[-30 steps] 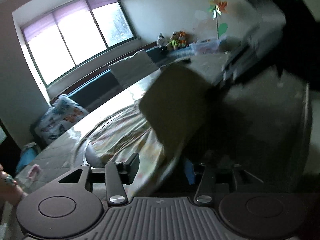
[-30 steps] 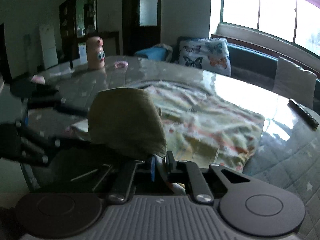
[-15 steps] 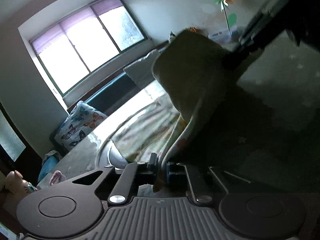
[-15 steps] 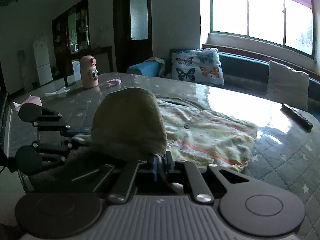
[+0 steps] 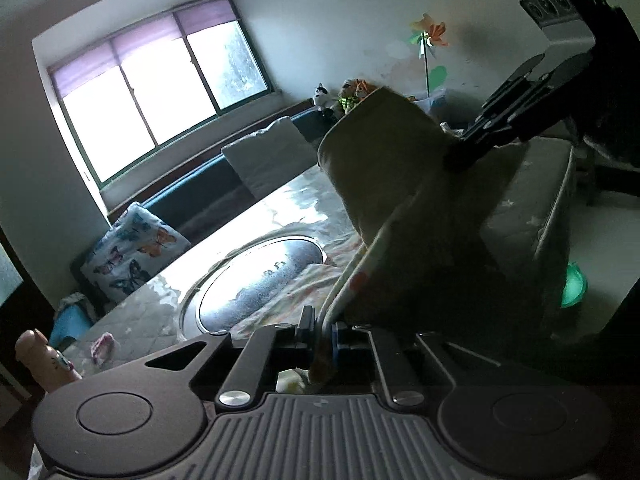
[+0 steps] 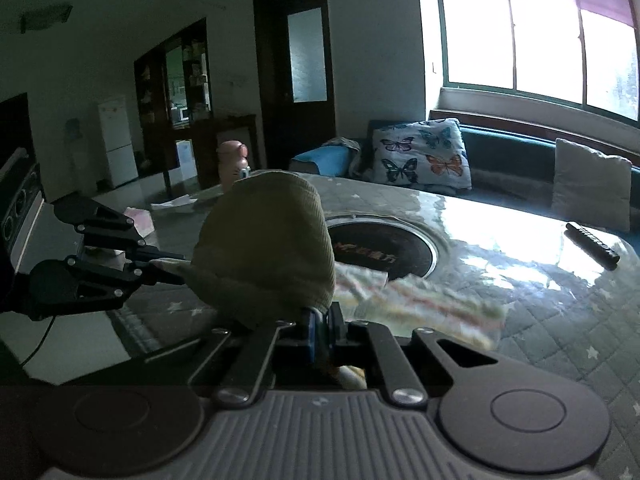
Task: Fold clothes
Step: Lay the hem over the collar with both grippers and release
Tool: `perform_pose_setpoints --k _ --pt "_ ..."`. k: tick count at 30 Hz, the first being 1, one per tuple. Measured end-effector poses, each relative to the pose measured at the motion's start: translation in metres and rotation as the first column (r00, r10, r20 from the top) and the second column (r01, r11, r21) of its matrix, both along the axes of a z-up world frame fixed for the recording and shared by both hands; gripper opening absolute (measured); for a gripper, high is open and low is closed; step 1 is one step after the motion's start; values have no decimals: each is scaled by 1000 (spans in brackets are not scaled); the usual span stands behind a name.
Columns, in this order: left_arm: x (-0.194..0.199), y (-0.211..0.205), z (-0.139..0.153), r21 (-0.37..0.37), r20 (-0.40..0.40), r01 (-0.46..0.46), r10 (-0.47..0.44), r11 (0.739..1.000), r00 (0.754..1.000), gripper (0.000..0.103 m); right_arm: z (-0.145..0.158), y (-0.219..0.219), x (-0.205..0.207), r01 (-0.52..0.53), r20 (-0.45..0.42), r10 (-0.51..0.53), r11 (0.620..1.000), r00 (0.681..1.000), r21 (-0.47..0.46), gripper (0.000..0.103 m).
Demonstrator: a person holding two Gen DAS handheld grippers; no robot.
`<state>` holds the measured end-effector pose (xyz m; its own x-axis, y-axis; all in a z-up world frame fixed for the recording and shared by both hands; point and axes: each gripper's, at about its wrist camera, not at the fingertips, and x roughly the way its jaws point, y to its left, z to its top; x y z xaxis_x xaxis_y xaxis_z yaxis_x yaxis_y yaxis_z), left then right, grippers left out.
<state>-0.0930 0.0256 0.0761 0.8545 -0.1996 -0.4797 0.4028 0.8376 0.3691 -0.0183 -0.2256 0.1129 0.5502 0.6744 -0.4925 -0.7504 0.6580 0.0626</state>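
Now the left hand-held gripper (image 5: 322, 336) is closed narrow on the edge of a garment (image 5: 384, 168), an olive-green cloth with a pale flowered lining; its jaws have just been closing, and the cloth is pinched between them. The right hand-held gripper (image 6: 322, 326) is also closed tight on the same garment (image 6: 268, 244), at another place of the edge. The cloth is lifted between the two and bulges up in a rounded fold just in front of each pair of fingers, while its flowered part (image 6: 420, 300) trails down and lies on the bench (image 6: 560, 320).

The bench has a quilted grey cover with small stars under a glossy sheet, and a round dark plate (image 6: 384, 252) is set in its middle (the flowered cloth reaches over its near rim). A black remote control (image 6: 592, 242) lies on the far right side of the bench, well apart from the garment. A pink bottle with a cartoon face (image 6: 234, 164) stands at the far left edge, near some papers (image 6: 176, 204).

In the right wrist view the raised fold hides part of the bench behind it. Behind the bench there is a dark sofa with a butterfly cushion (image 6: 424, 156) and a plain grey cushion (image 6: 592, 188), under a wide window (image 6: 536, 36). Some soft toys (image 5: 344, 96) sit at the sofa's far end.
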Motion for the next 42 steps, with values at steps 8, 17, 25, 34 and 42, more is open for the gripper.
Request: perform_pose_setpoints --k 8,17,25,34,42 --pt "69 9 -3 -38 -46 -61 59 997 997 9 1 15 54 35 -12 -35 999 999 -9 5" --pt "162 21 -42 -34 -171 -154 146 988 974 9 -27 50 143 77 -65 -82 994 995 -71 5" --pt "197 37 -71 -38 -248 -248 232 968 941 24 -87 73 188 161 -147 -181 977 972 -140 12" --pt "215 60 -70 -30 -242 -359 341 933 908 27 -90 51 176 260 -128 -264 964 956 -51 21" --pt "209 52 -52 -58 -199 -373 355 926 913 27 -105 38 173 313 -183 -320 948 930 -67 20"
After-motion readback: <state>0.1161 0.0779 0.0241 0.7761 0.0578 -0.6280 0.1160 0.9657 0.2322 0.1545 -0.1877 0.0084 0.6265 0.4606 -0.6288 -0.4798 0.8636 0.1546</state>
